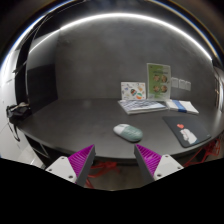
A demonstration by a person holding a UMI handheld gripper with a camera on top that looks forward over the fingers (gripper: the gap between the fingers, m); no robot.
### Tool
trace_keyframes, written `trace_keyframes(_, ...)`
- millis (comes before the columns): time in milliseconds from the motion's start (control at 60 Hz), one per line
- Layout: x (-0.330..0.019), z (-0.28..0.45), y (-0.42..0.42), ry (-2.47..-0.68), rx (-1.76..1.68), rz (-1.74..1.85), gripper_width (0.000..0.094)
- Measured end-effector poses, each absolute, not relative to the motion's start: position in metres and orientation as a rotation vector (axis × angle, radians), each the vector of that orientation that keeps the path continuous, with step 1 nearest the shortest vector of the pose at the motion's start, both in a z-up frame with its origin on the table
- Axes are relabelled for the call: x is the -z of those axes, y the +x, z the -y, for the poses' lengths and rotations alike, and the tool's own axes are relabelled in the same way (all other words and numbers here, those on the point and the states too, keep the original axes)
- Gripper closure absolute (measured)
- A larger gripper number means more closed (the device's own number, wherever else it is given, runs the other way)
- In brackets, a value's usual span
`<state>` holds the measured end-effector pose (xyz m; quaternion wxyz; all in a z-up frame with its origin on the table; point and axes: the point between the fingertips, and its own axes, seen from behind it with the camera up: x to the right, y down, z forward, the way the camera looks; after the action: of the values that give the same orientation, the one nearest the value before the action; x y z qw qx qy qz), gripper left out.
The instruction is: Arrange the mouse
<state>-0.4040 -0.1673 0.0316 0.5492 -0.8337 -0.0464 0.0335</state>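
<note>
A pale grey-green mouse [128, 131] lies on the dark grey table [85, 125], a little beyond my fingers and slightly toward the right one. A dark mouse pad [187, 131] with a small red mark lies to the right of the mouse, apart from it. My gripper [114, 160] is open and empty above the table's near part. Its purple pads [81, 160] stand wide apart with nothing between them.
Leaflets and papers [150, 104] lie at the back of the table, with two cards [158, 80] standing against the grey wall. A black cable and clamp [17, 115] sit at the table's left edge.
</note>
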Motion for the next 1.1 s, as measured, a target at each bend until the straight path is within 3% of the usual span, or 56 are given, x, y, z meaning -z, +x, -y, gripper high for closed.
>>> trace_keyframes(200, -0.012, 0.096, -0.325, -1.967, 0.025, 0.175, 0.0117)
trace_keyframes(333, 0.009, 0.077, -0.338, -2.005, -0.071, 0.261, 0.0108)
trace_keyframes(517, 0.011, 0.045, -0.35, -2.035, -0.152, 0.287, 0.0134)
trace_keyframes(683, 0.011, 0.005, -0.346, -2.05, -0.158, 0.244, 0.0102)
trace_keyframes(717, 0.011, 0.001, -0.347, -2.053, -0.158, 0.247, 0.017)
trace_keyframes(750, 0.012, -0.001, -0.349, -2.055, -0.164, 0.236, 0.0151)
trace_keyframes(800, 0.011, -0.004, -0.345, -2.049, -0.151, 0.201, 0.0393)
trace_keyframes(1033, 0.008, 0.002, -0.352, -2.091, -0.119, 0.138, 0.0528)
trace_keyframes(1100, -0.008, 0.007, -0.369, -2.091, -0.174, 0.116, 0.0533)
